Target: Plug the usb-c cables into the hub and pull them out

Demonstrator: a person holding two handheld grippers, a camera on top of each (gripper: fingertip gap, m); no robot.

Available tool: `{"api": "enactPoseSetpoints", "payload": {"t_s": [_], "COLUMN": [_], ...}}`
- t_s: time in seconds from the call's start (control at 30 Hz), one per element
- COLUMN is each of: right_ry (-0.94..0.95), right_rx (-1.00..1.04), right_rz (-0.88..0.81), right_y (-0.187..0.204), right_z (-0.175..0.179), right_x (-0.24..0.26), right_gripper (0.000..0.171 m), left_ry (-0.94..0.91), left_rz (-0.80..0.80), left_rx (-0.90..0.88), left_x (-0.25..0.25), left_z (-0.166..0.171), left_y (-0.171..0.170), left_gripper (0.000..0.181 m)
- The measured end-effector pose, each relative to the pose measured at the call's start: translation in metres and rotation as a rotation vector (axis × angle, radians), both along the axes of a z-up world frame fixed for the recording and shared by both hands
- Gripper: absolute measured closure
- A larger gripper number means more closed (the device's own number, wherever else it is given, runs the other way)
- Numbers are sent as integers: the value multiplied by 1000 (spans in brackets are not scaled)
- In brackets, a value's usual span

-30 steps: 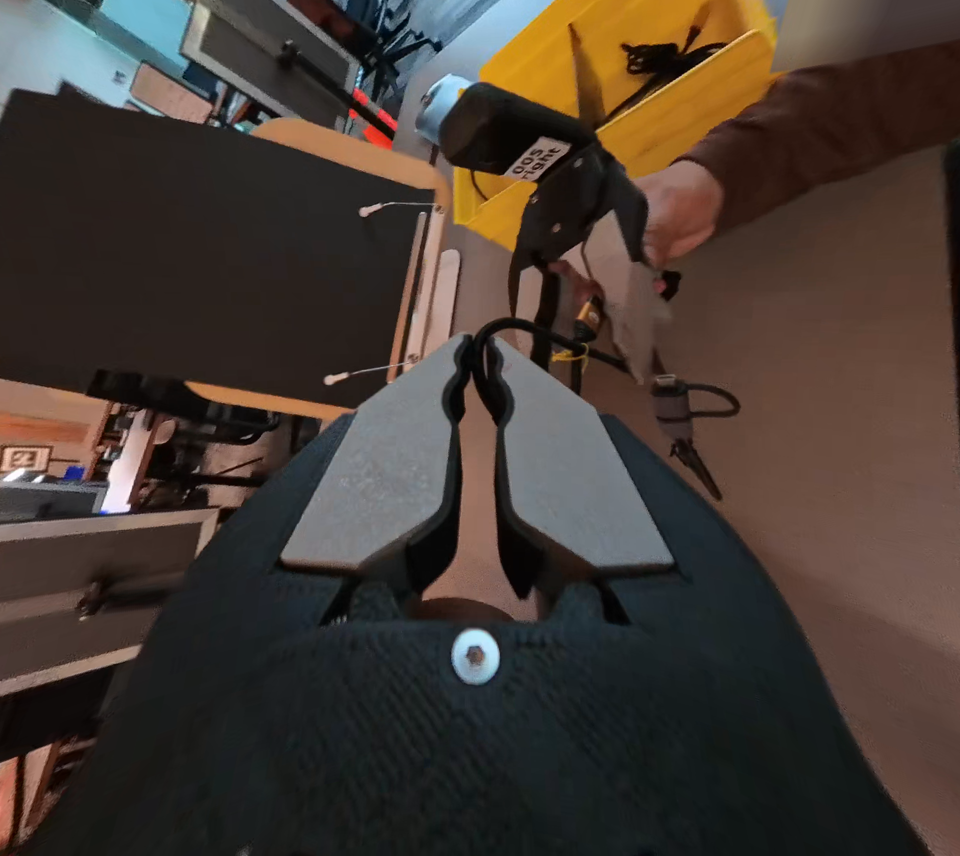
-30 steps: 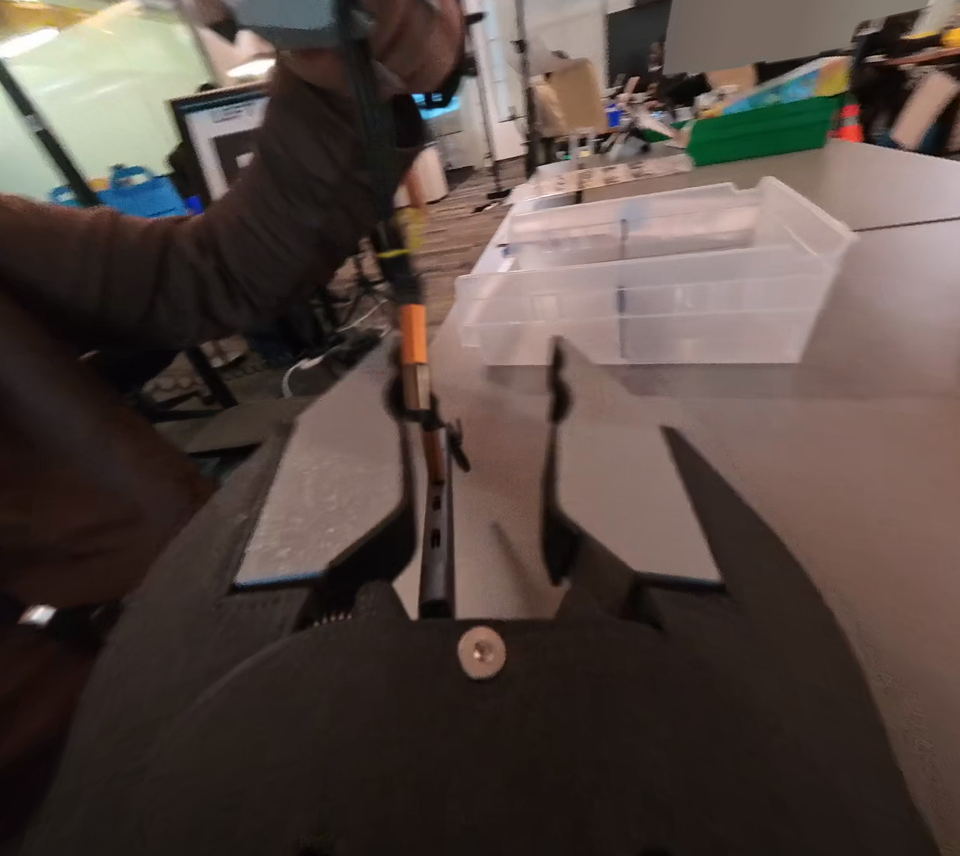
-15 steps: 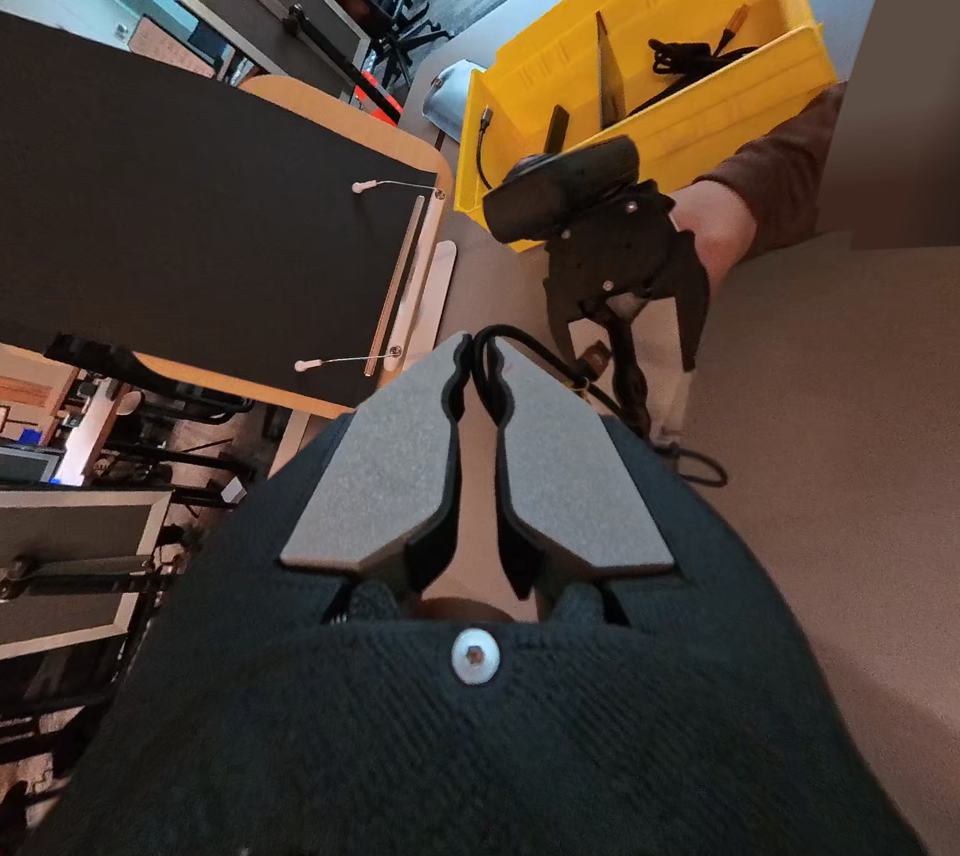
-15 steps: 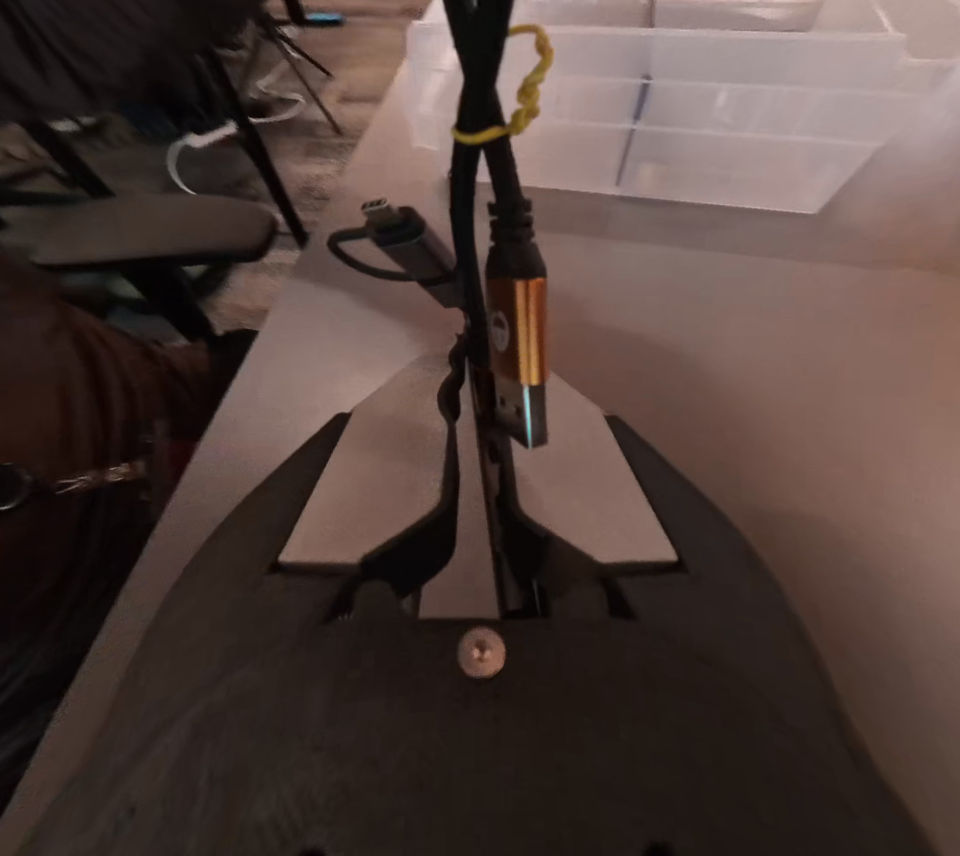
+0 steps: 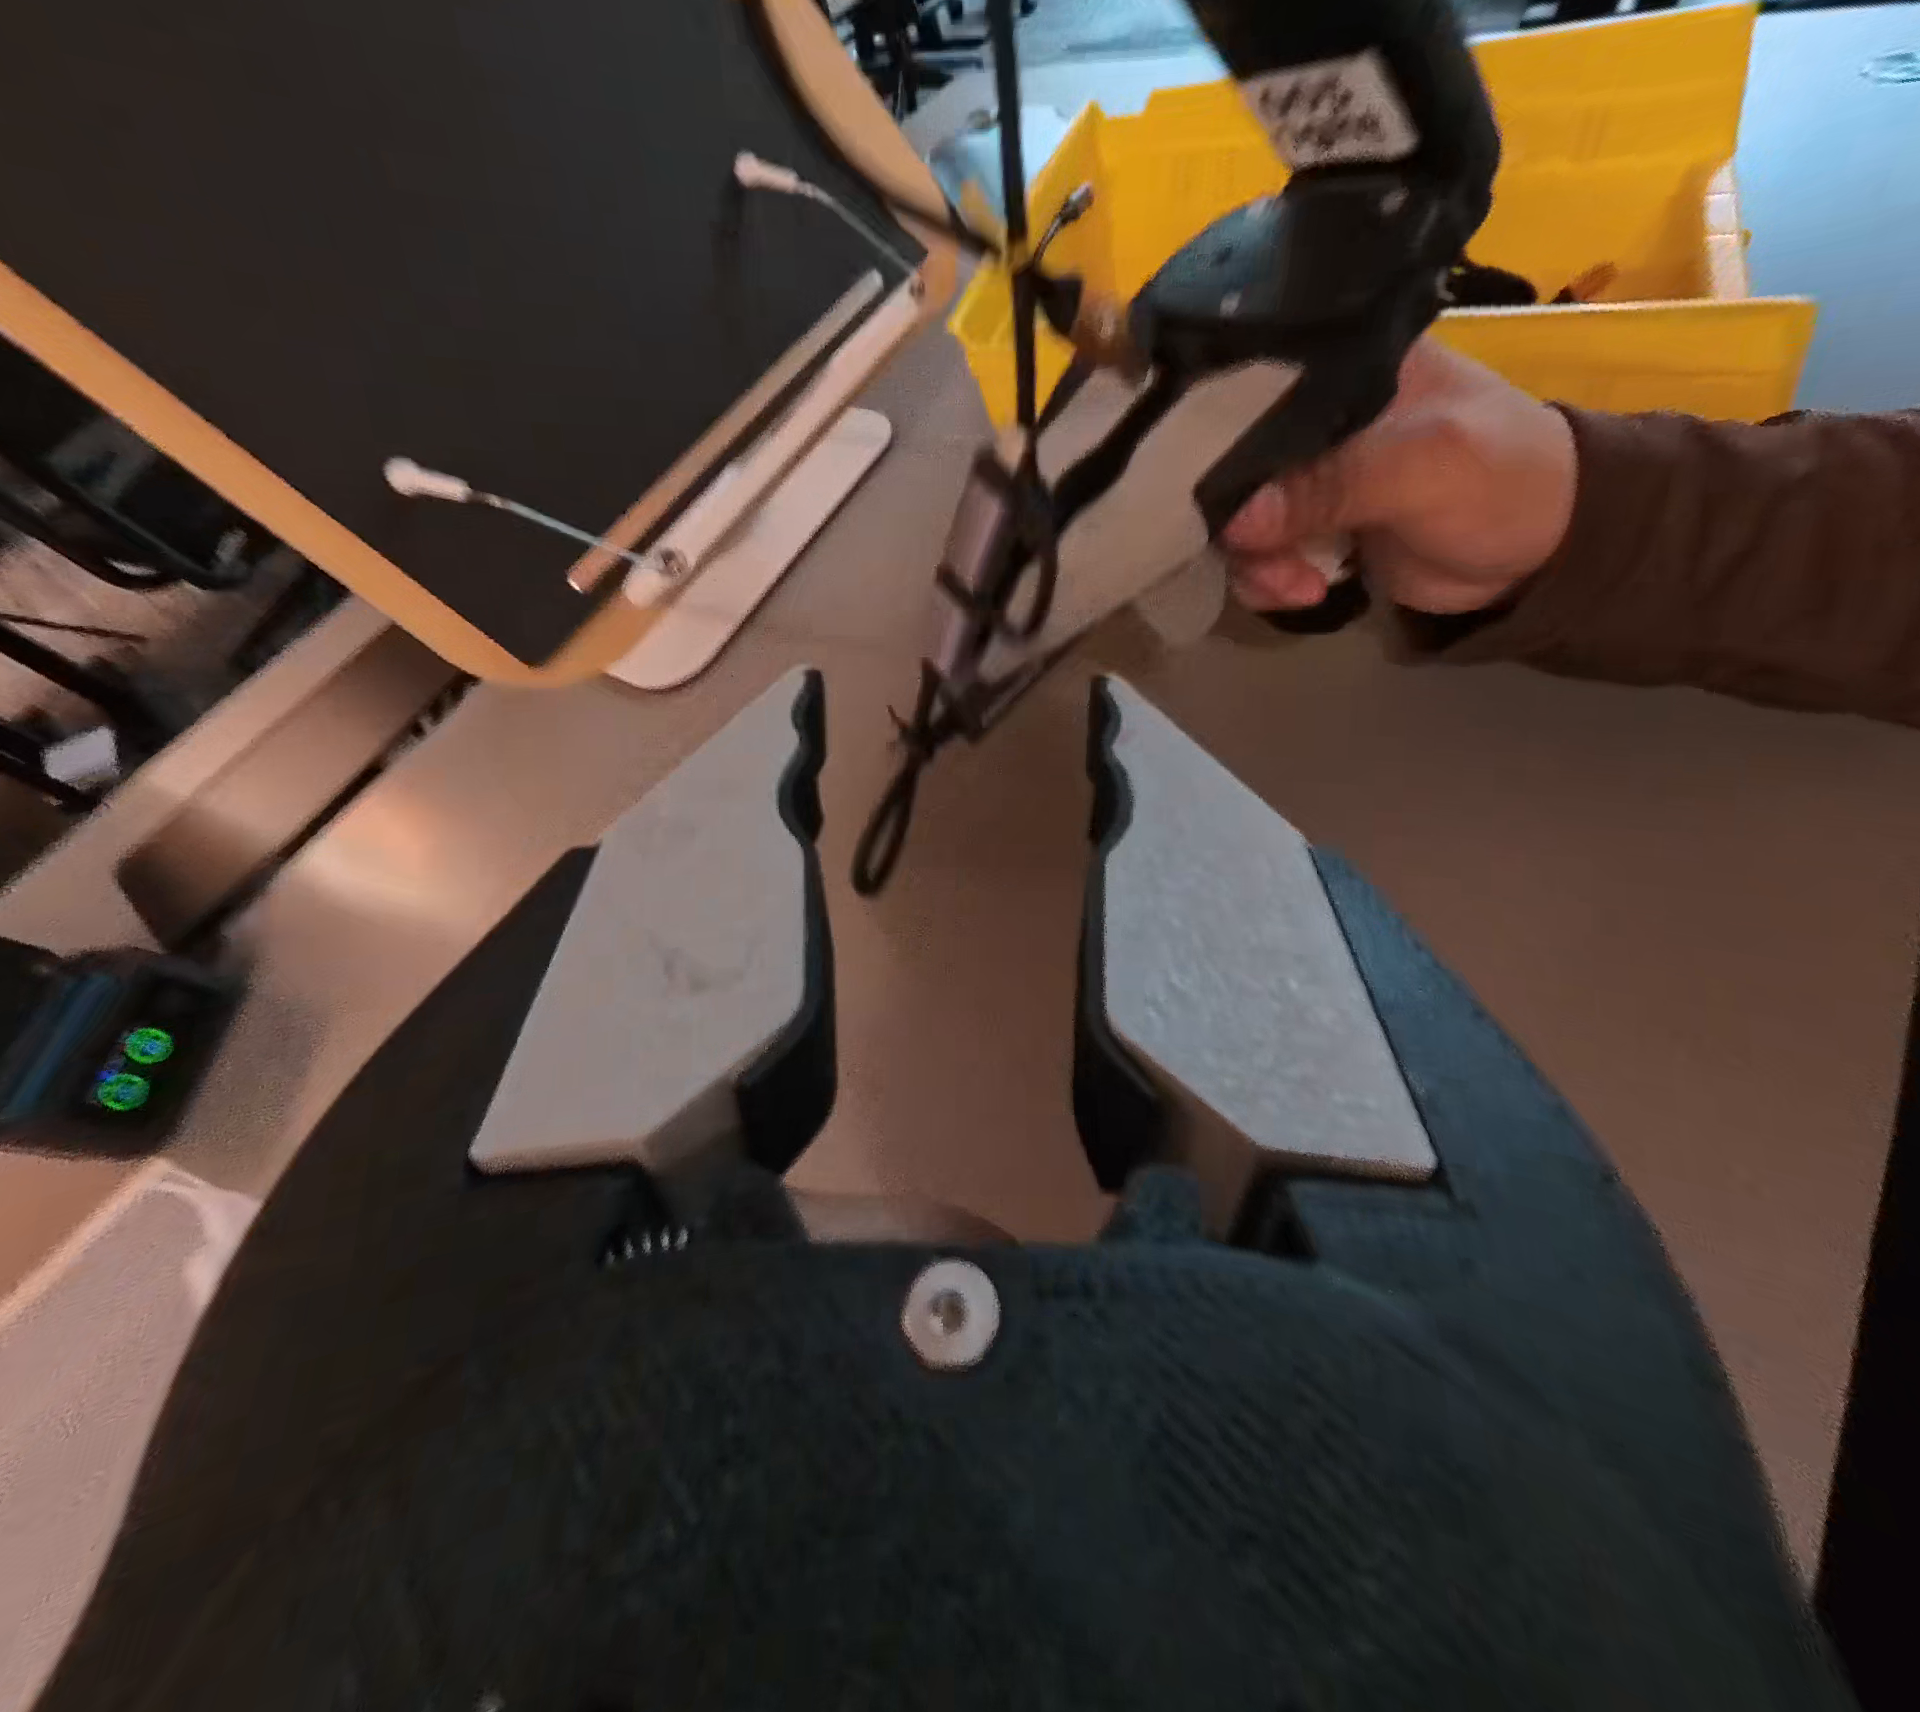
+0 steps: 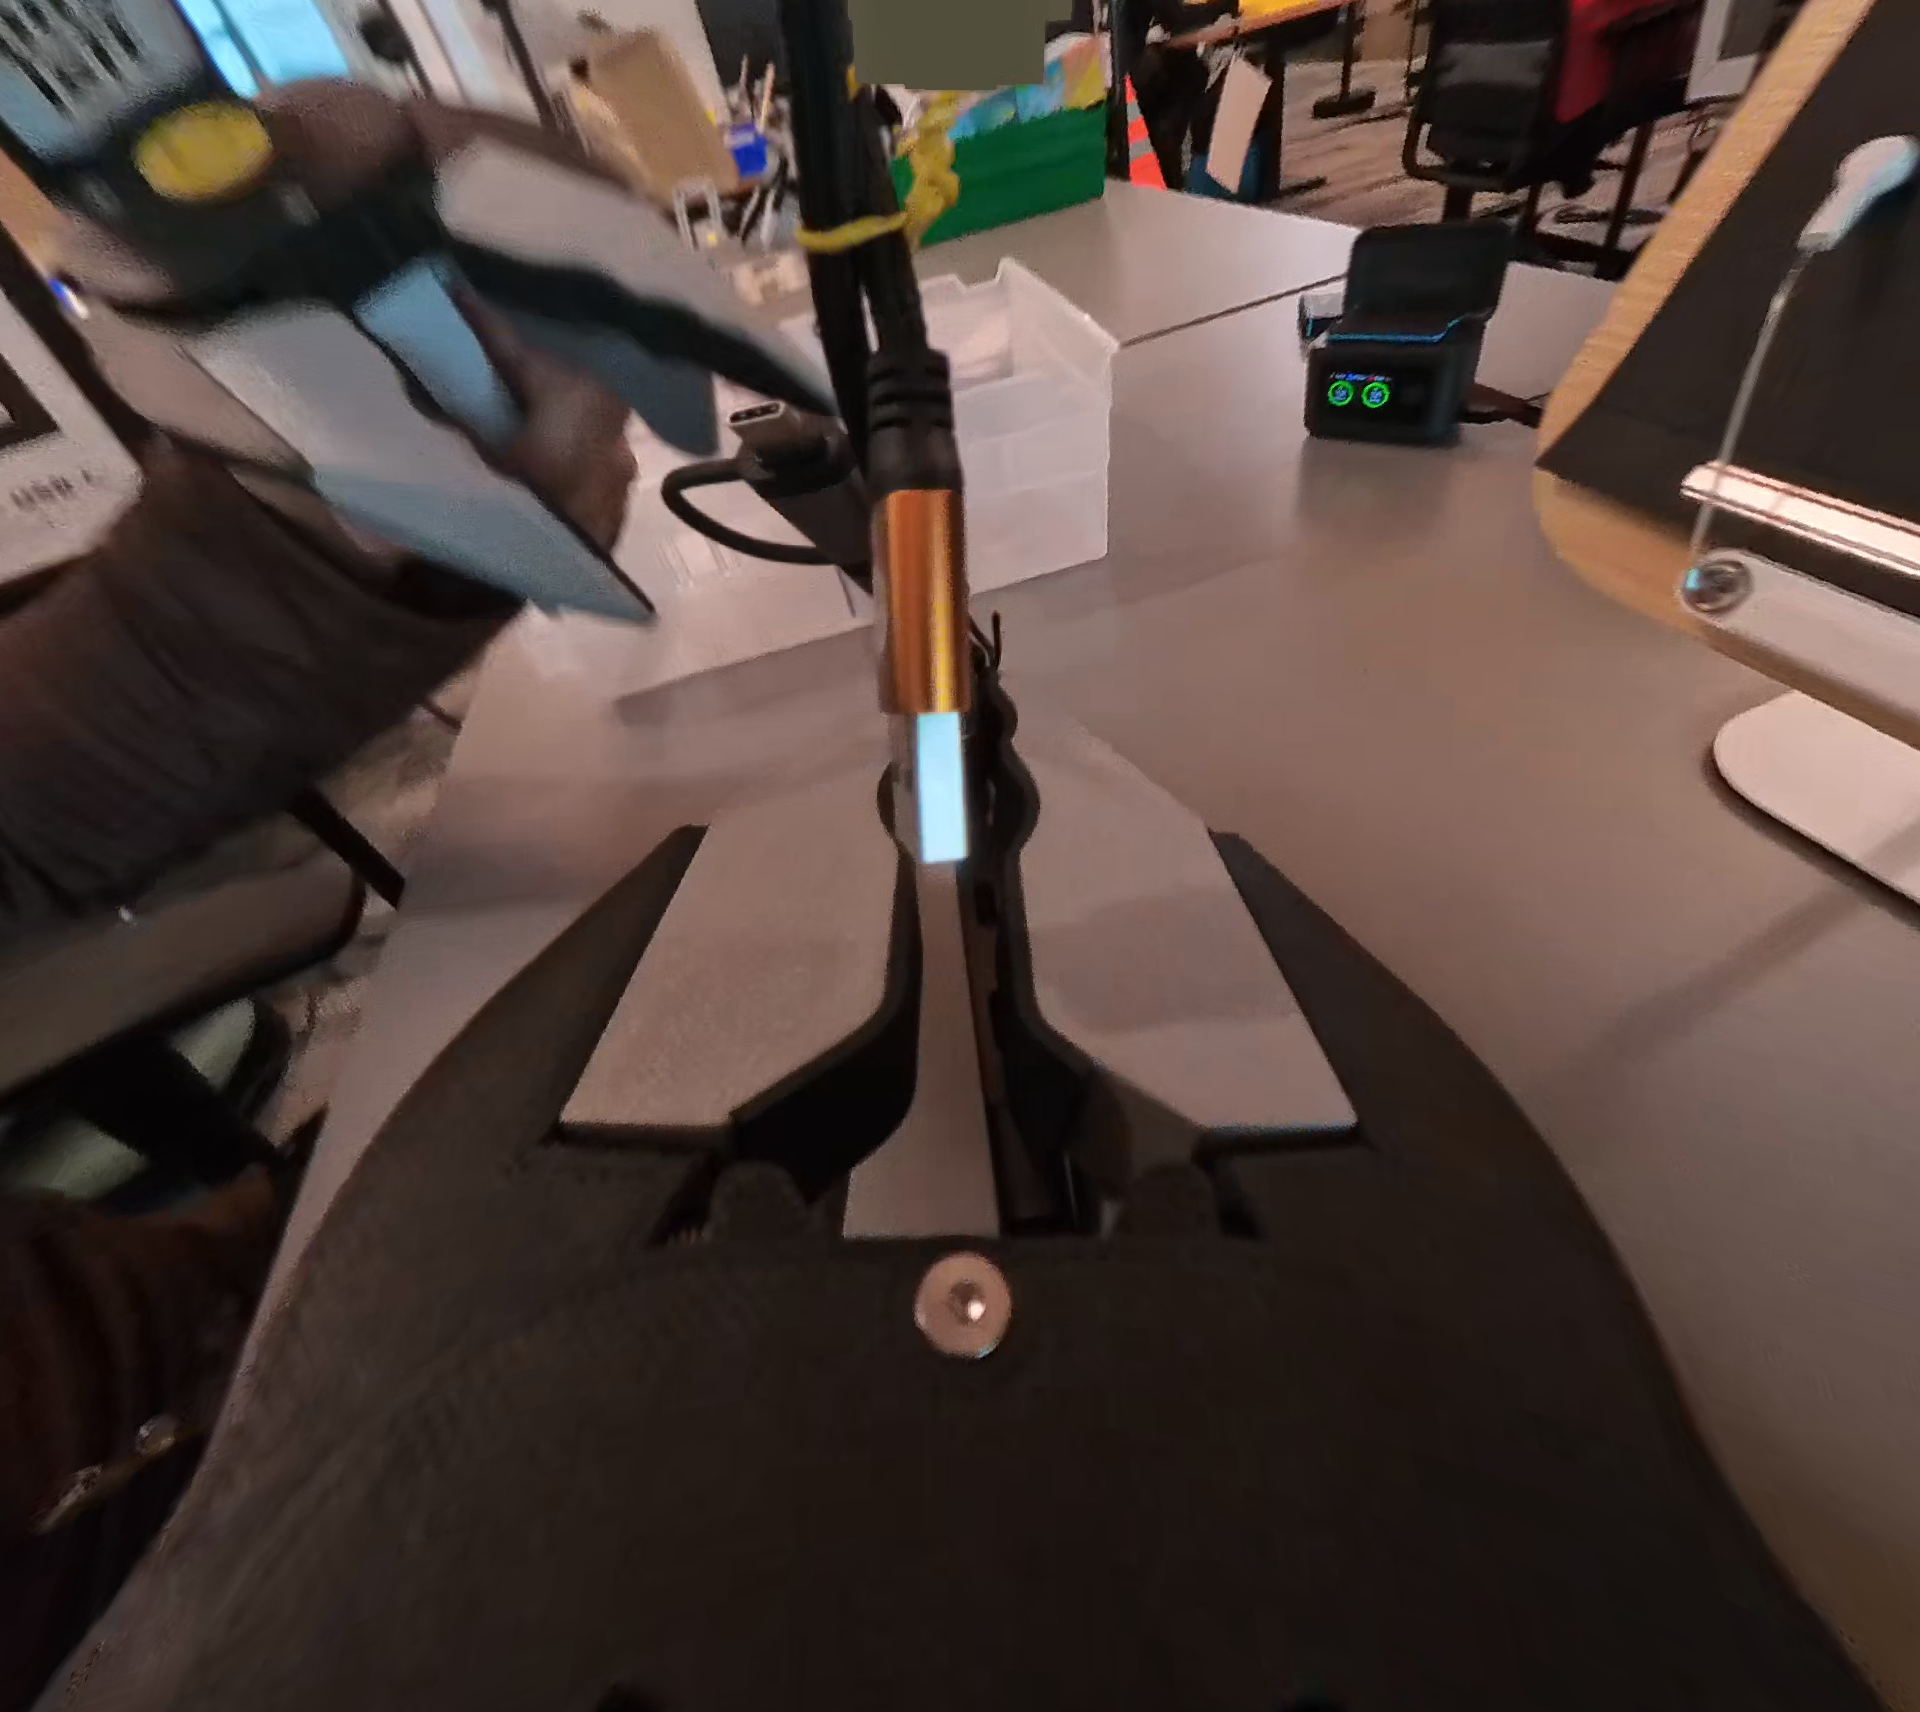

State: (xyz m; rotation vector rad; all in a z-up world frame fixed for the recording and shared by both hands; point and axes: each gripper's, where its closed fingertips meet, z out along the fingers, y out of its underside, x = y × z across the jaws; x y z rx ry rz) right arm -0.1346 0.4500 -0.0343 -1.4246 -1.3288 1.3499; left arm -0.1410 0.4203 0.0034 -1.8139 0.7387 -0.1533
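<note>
My left gripper [image 5: 951, 727] is open and empty, just above the grey table [image 5: 1455, 883]. In front of it a black cable bundle [image 5: 1023, 332] stands upright, with a grey USB-C plug [image 5: 977, 540] and a small loop [image 5: 883, 831]. My right gripper [image 6: 961, 789] is shut on the black cable [image 6: 831, 104]. Beside its tips hang a gold-sleeved plug [image 6: 920, 602] and the grey USB-C plug [image 6: 774, 431]. A yellow twist tie [image 6: 852, 234] binds the bundle. The right gripper [image 5: 977, 696] shows in the left view, the blurred left gripper [image 6: 717, 499] in the right view. No hub is visible.
A yellow bin [image 5: 1610, 135] with cables stands behind the right gripper. A black board on a pale stand [image 5: 727, 561] stands at the left. A clear plastic bin [image 6: 1039, 415] and a black device with green lights [image 6: 1382, 384] stand farther back.
My left gripper has opened, let go of the black cable and swung round. My right gripper has stayed shut on the cable and has tilted up.
</note>
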Motion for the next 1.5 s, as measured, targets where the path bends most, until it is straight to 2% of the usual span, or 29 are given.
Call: {"api": "enactPoseSetpoints", "payload": {"t_s": [0.1, 0.3, 0.37, 0.43, 0.5, 0.67, 0.83, 0.93, 1.0, 1.03, 1.1, 1.5], "right_ry": [43, 33, 23, 26, 24, 38, 60, 70, 82, 84, 85, 80], "right_rx": [-52, -5, -21, -54, -72, -91, -172, -188, -187, -191, -202, -184], "right_rz": [-36, -107, -88, -38, -7, 76, 204, 244, 249, 248, 258, 269], "right_y": [9, 21, 20, 15, 10, -5, -28, -38, -39, -38, -38, -40], "right_z": [8, 8, 5, 4, 3, 3, 1, 2, 5, 6, 8, 9], "right_x": [5, 11, 11, 9, 7, 2, -4, -5, -5, -5, -2, 0], "right_gripper": [166, 165, 166, 166, 166, 166, 167, 166, 167, 167, 167, 166], "left_ry": [-36, -209, -152, -66, -82, -317, -382, -405, -385, -361, -319, -439], "left_rz": [1, -135, -138, -132, -150, -244, -316, -371, -432, -412, -378, -382], "left_rx": [-47, -155, -186, -140, -136, -113, -112, -86, -51, -17, 23, -16], "left_x": [-3, 11, 5, -3, -1, 13, 27, 33, 38, 37, 35, 35], "left_z": [-31, -87, -106, -116, -116, -90, -83, -77, -73, -73, -73, -67], "left_y": [11, 31, 33, 36, 35, 26, 18, 10, 1, 4, 9, 7], "left_gripper": [132, 132, 132, 136, 138, 137, 136, 157, 178, 181, 181, 181]}}
